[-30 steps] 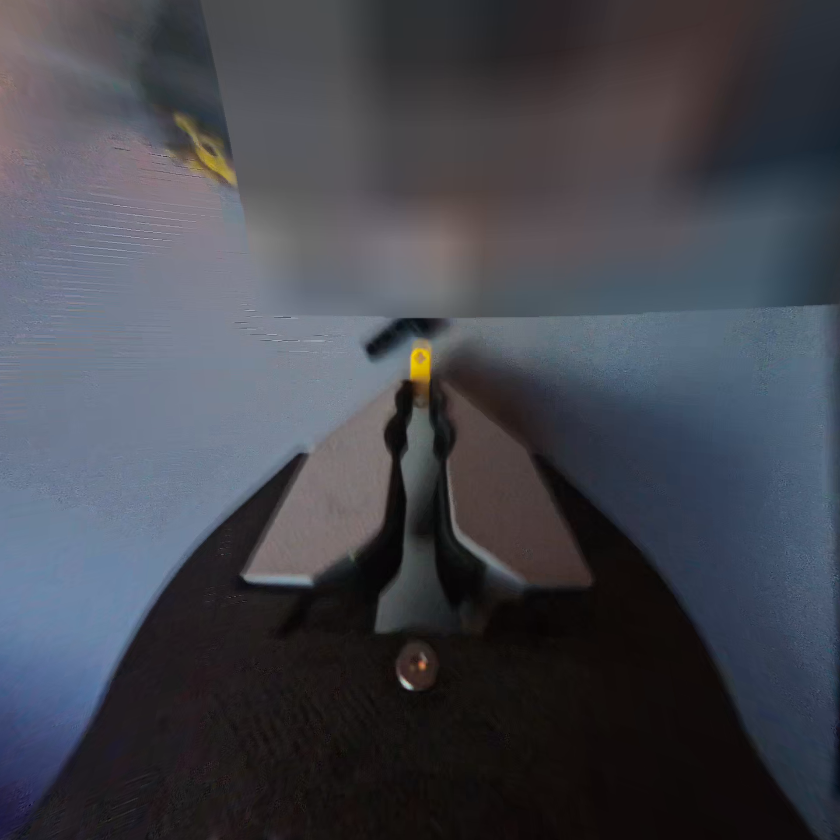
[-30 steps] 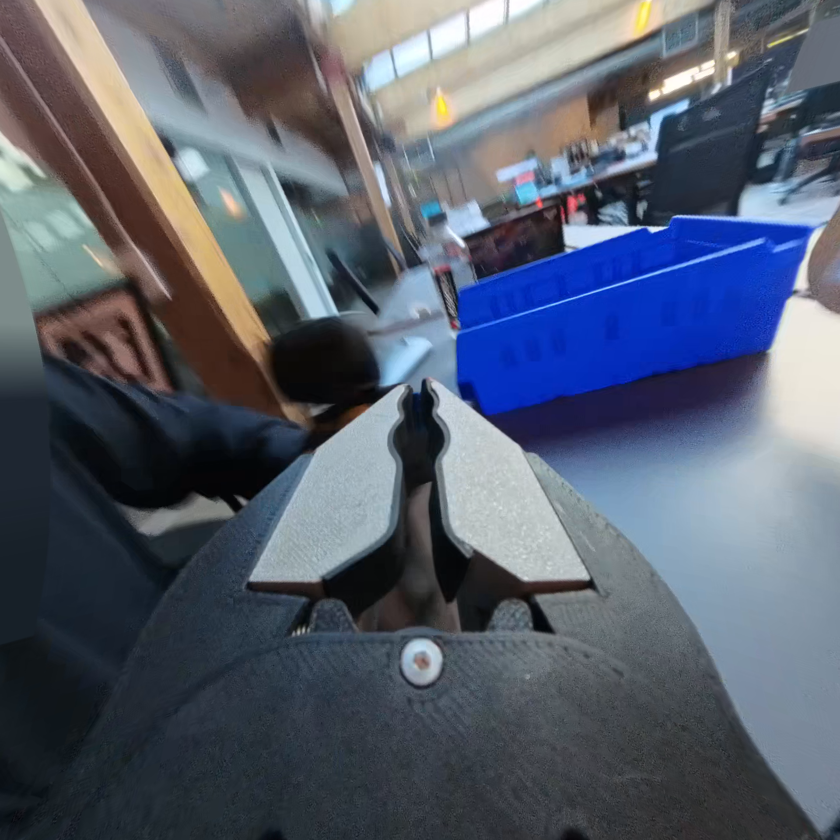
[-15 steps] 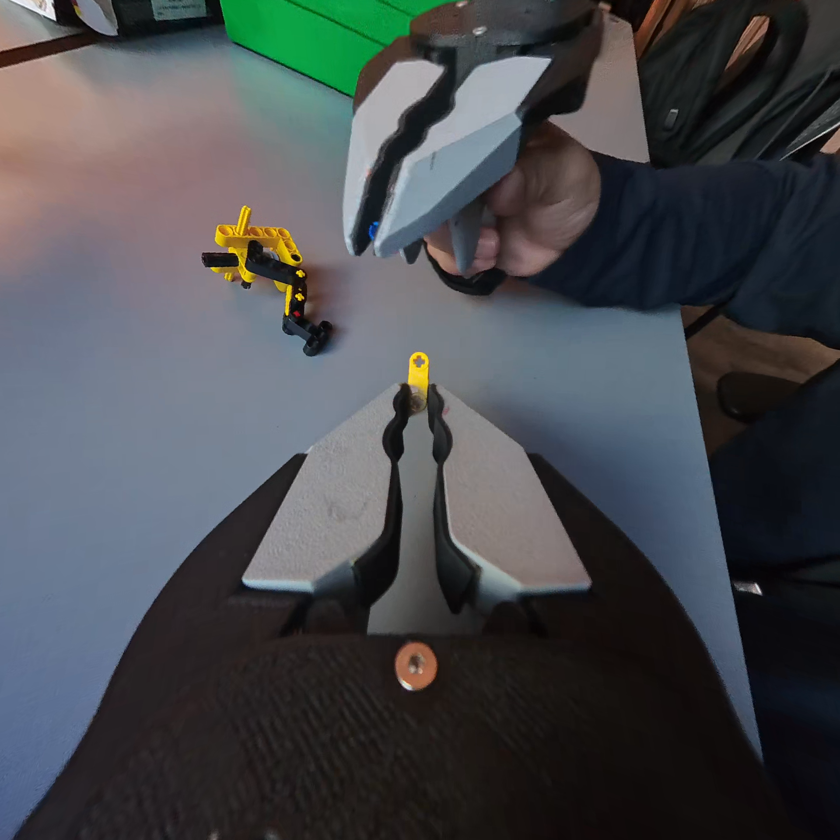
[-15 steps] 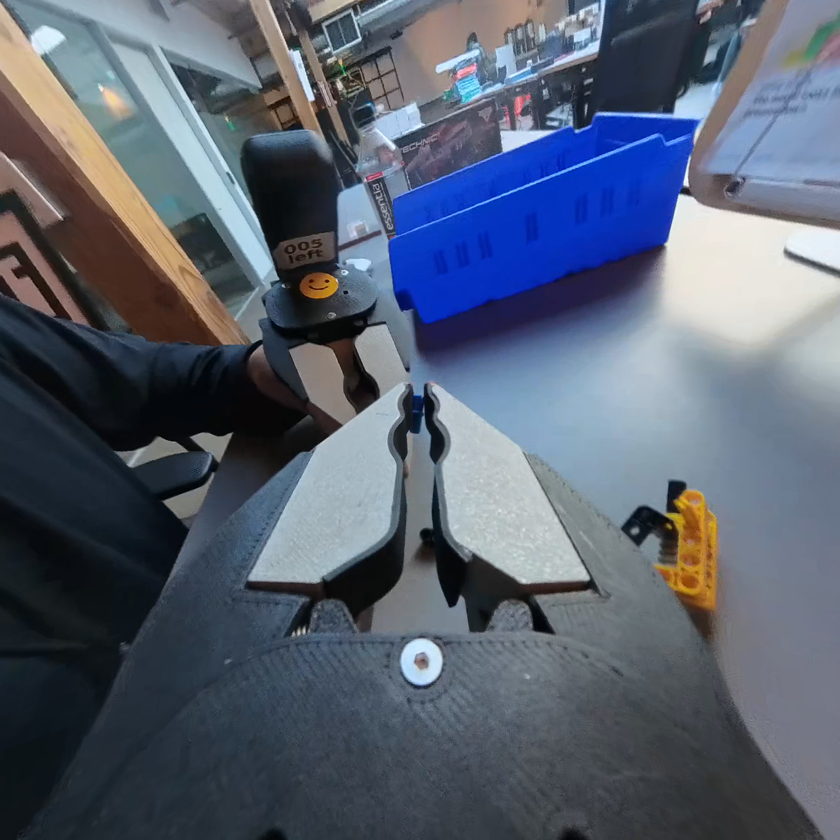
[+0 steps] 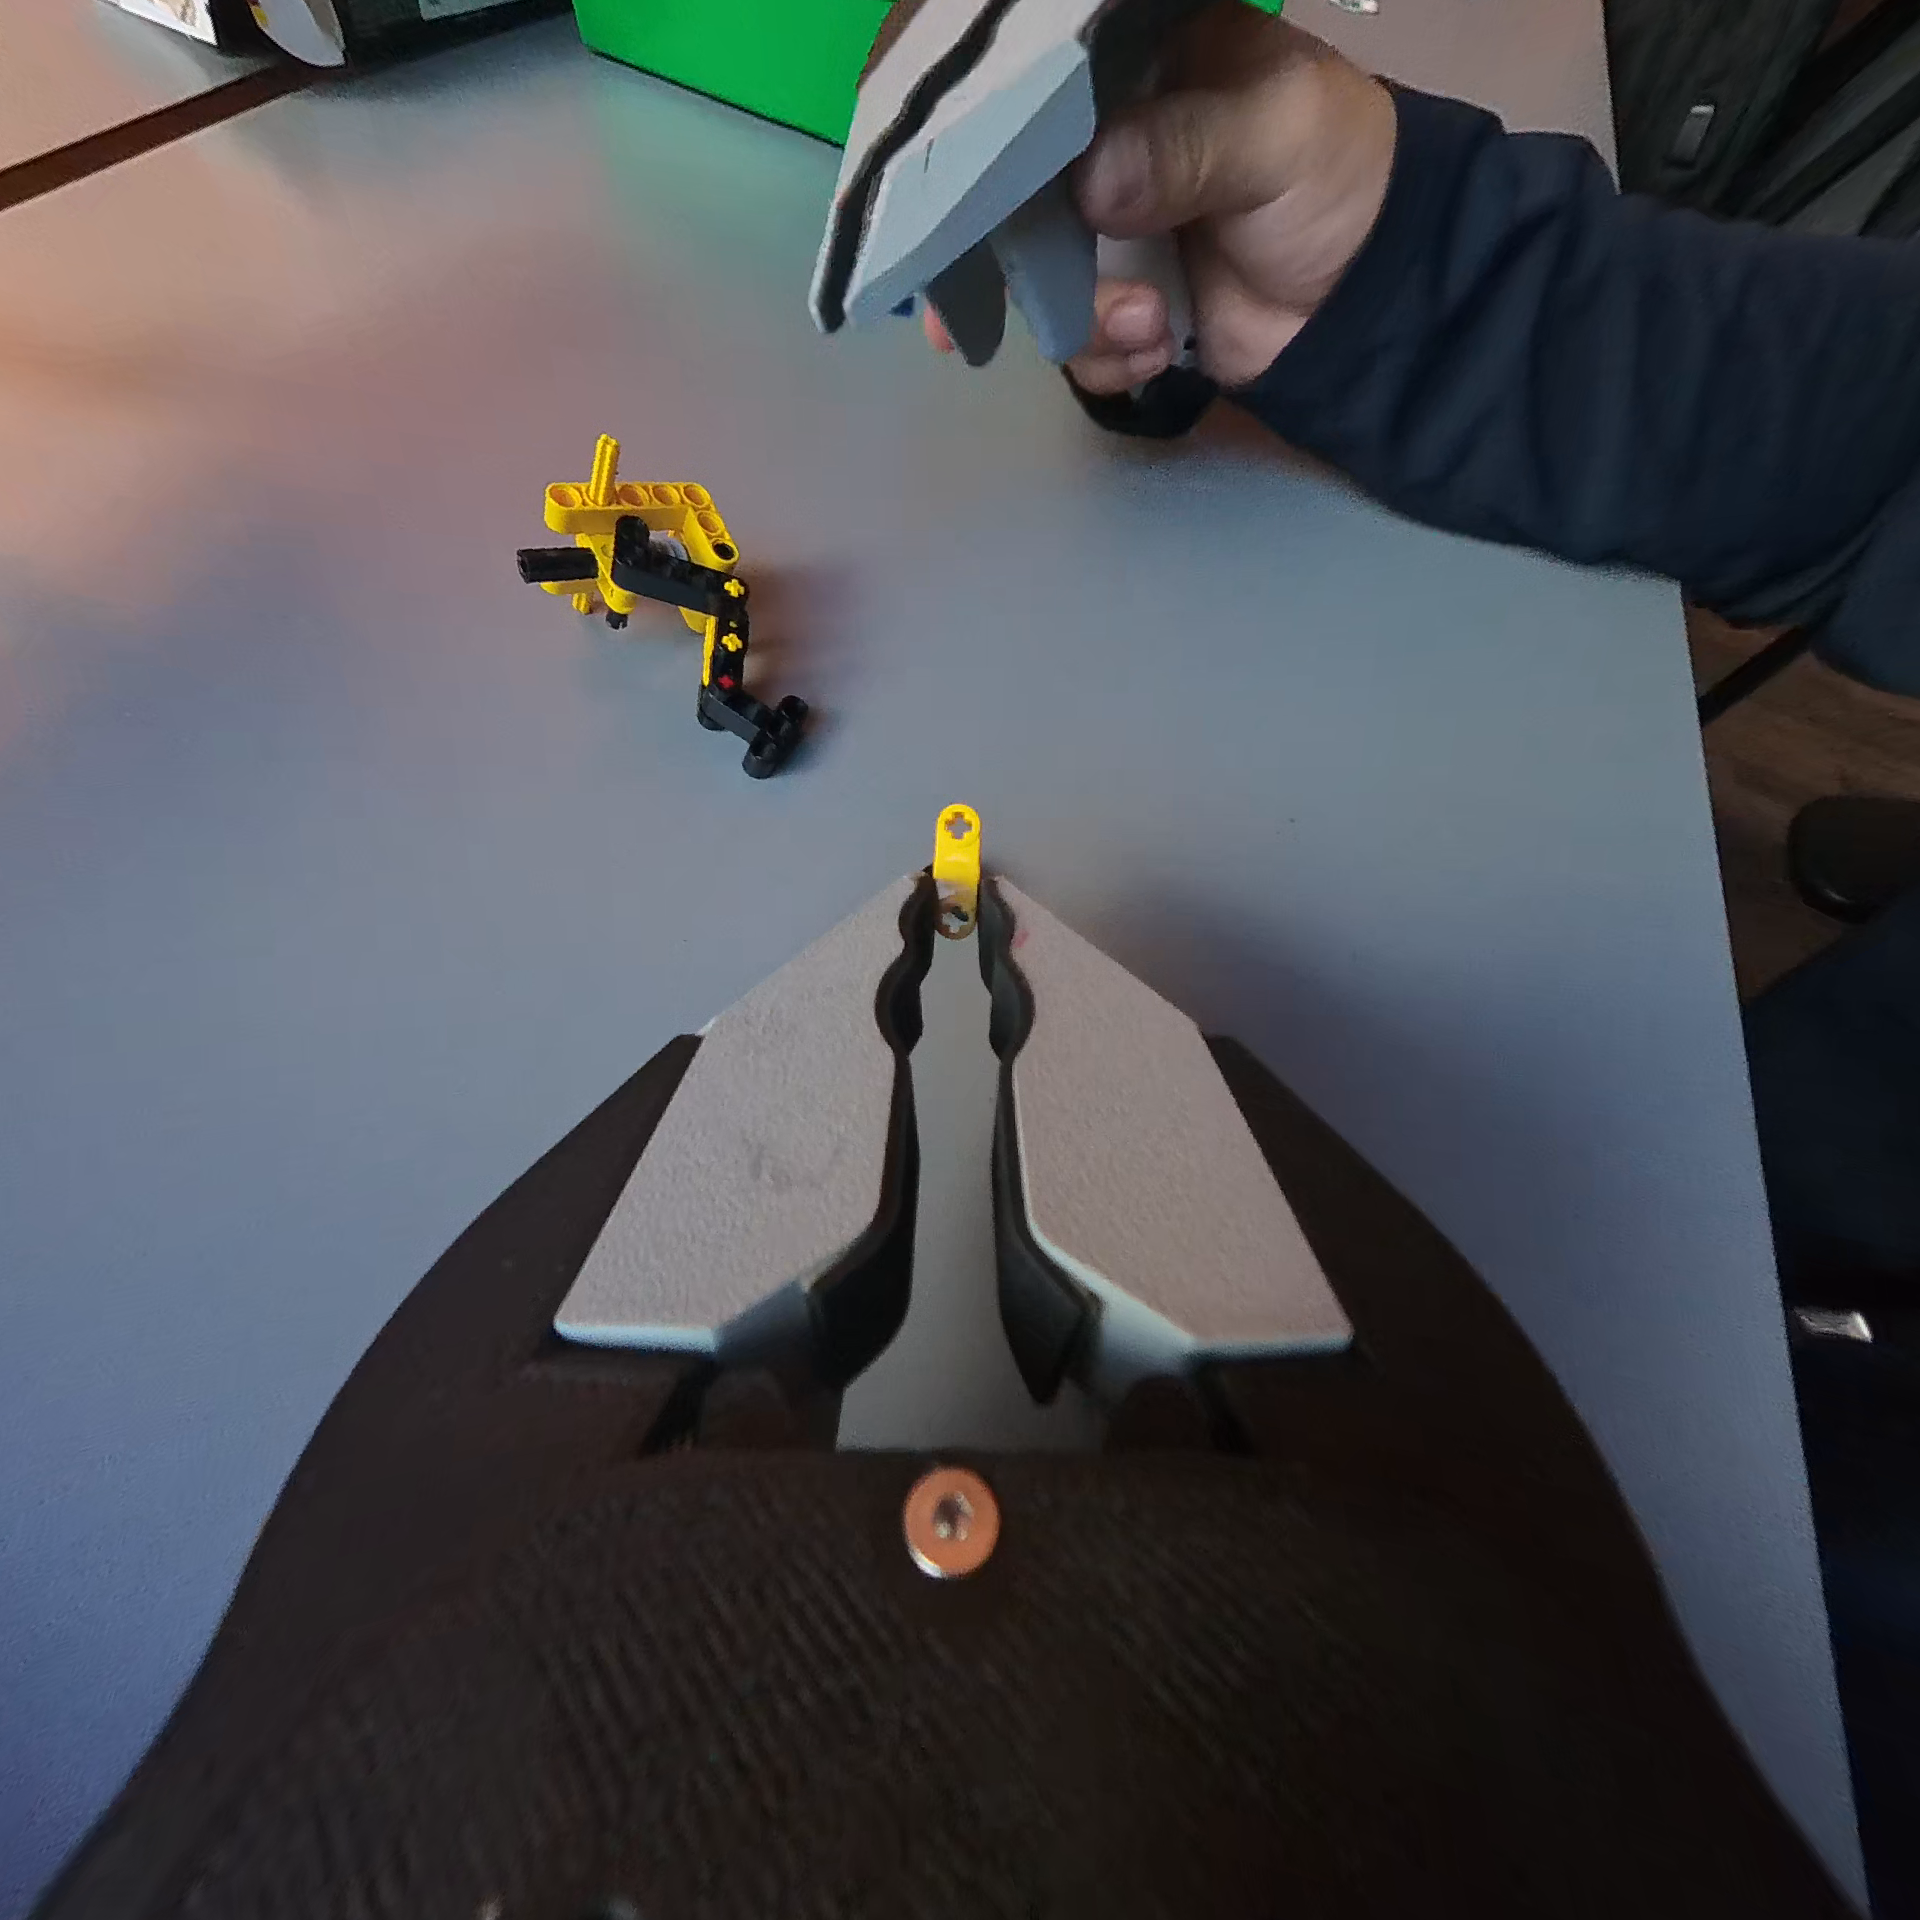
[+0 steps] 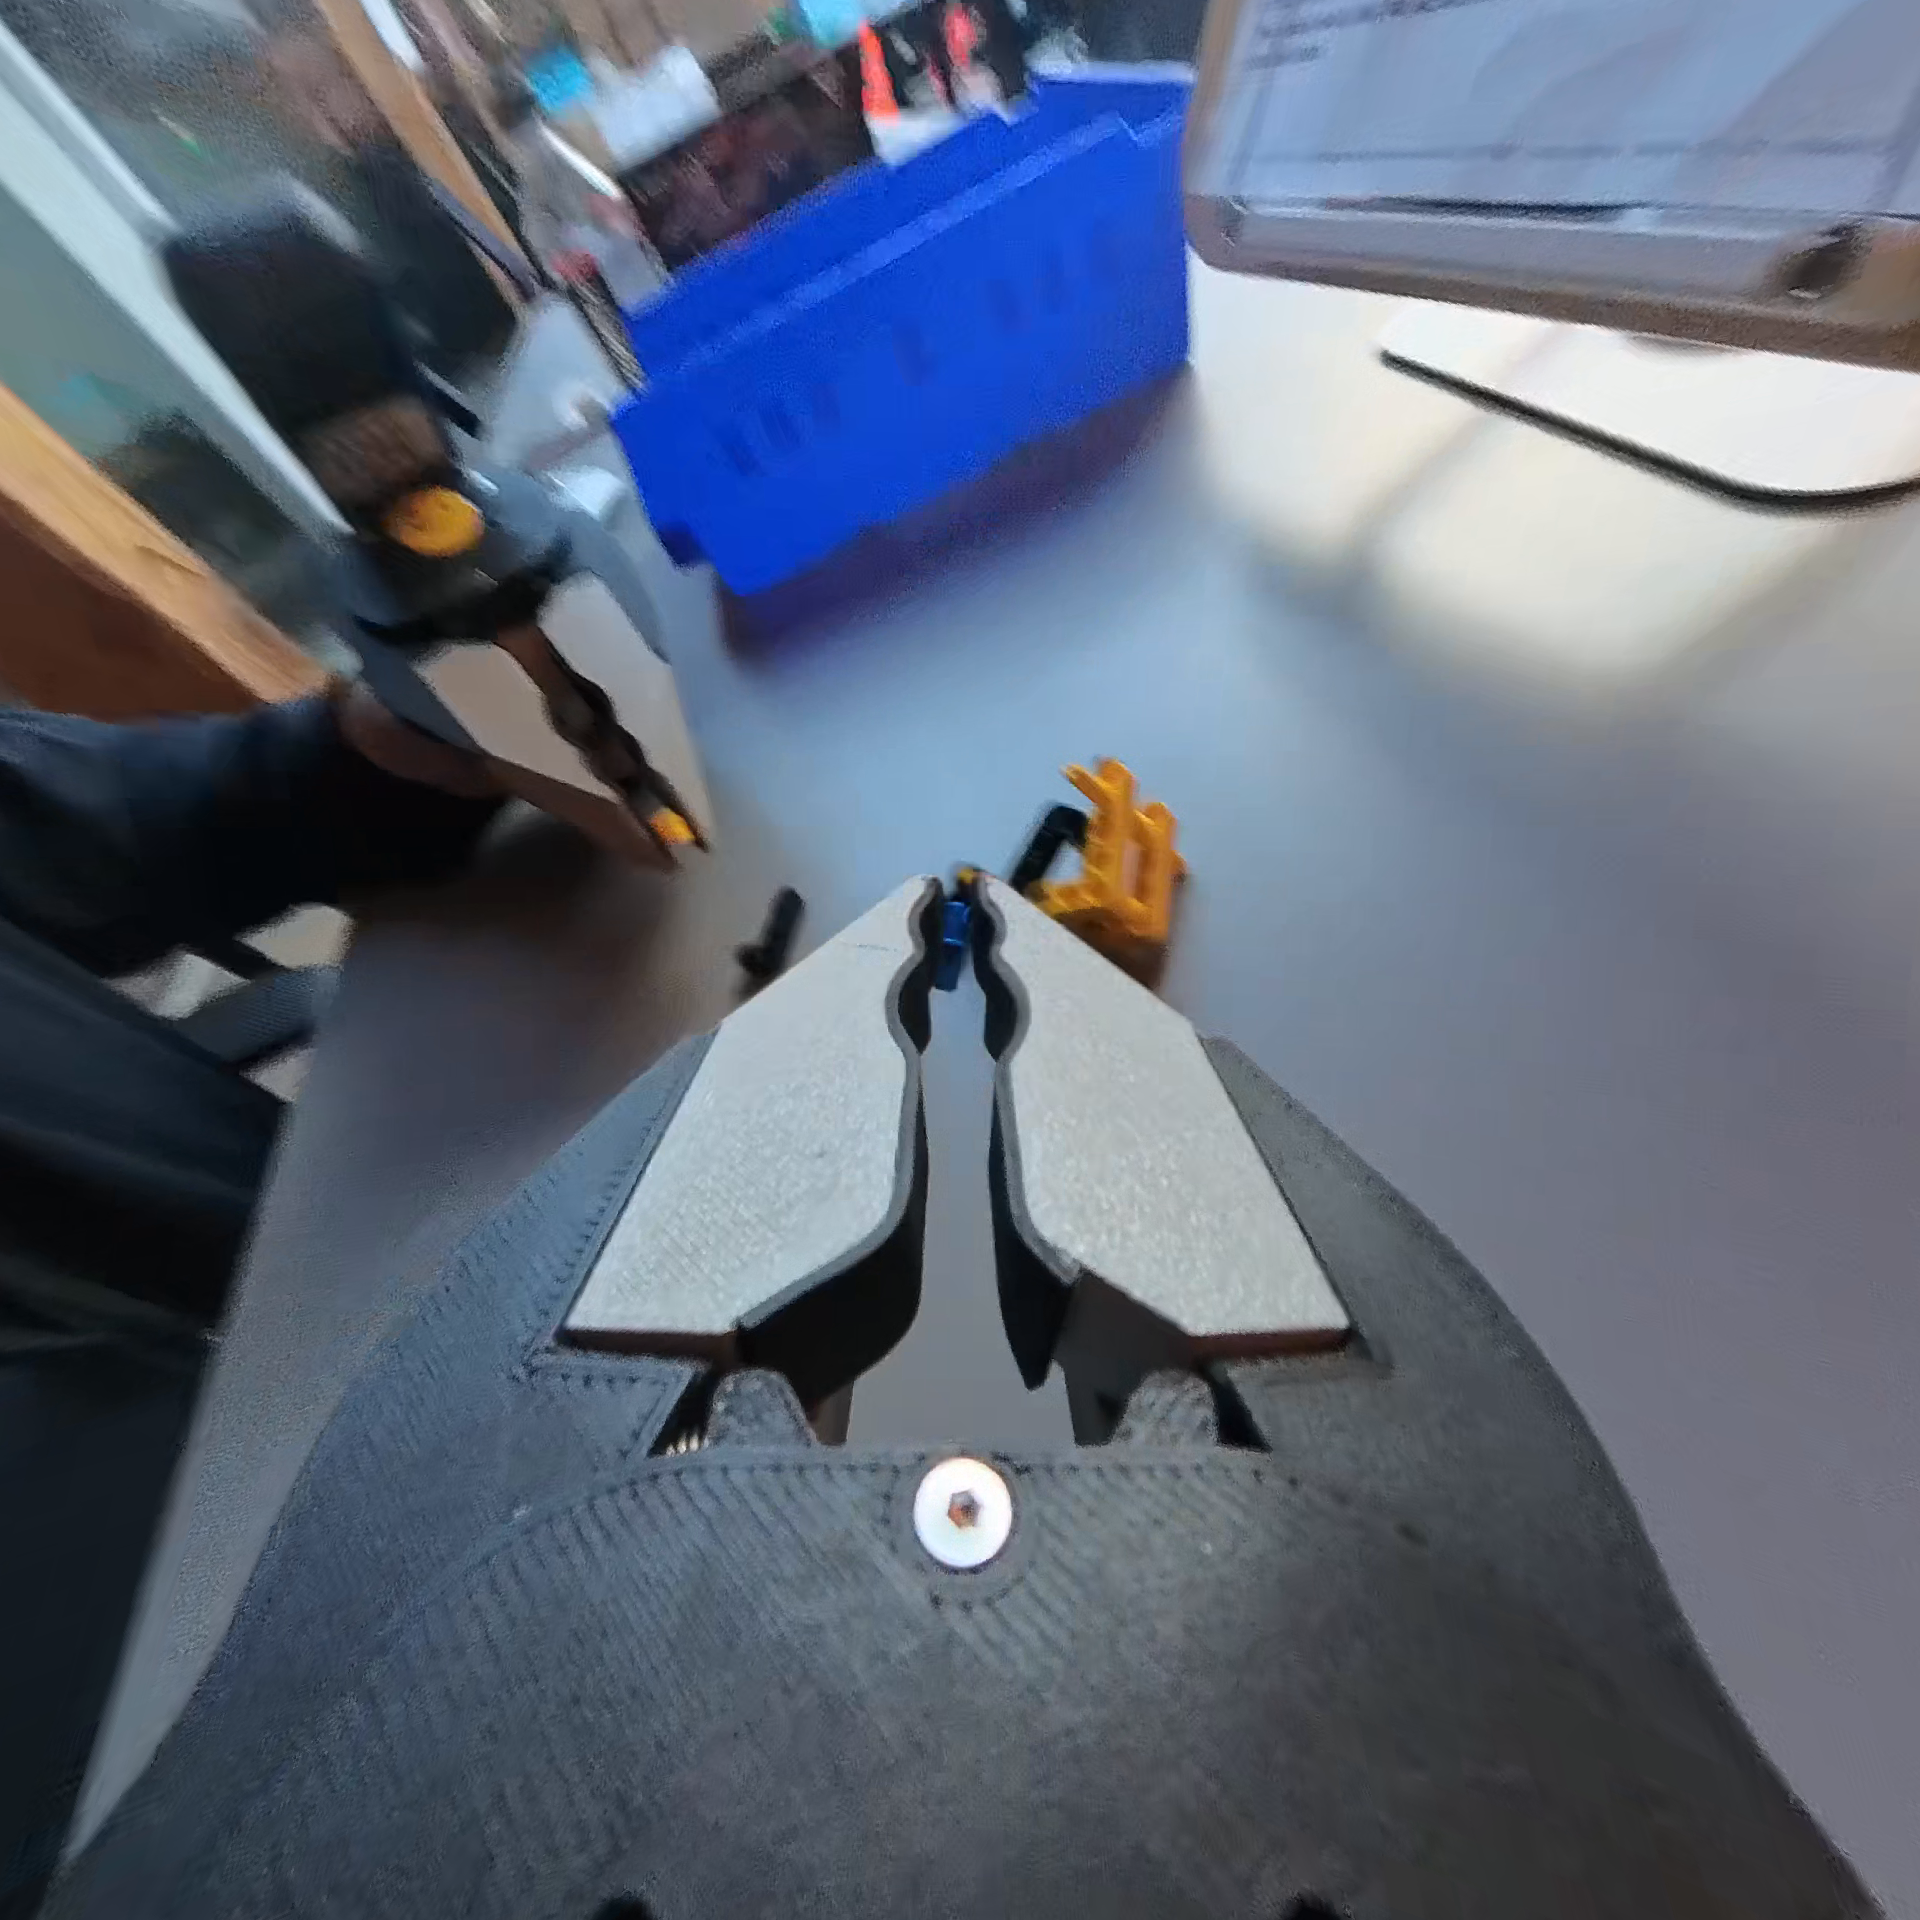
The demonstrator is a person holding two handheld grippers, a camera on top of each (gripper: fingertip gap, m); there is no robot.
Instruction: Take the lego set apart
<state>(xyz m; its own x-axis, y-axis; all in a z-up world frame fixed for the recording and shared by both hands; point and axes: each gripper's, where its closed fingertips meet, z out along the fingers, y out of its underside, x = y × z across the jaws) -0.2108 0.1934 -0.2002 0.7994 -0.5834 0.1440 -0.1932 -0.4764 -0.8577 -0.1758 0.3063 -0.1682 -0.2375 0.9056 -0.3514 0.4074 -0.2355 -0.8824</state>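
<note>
The left tool (image 5: 954, 896) pinches a small yellow piece (image 5: 956, 852); the right tool (image 6: 954, 914) is clamped on a small blue pin (image 6: 951, 940). The lego set (image 5: 665, 592) lies on the counter (image 5: 312, 831) at 11 o'clock from the left tool, its black arm trailing toward 5 o'clock. The right tool looks nearer, the set just beyond its tips at 1 o'clock.

On the bench (image 5: 312, 935), the lego set (image 5: 655, 582) lies far left of the left tool (image 5: 956, 894), the right tool (image 5: 883, 301) hangs farther right, and a bin (image 5: 748, 52) sits behind.
</note>
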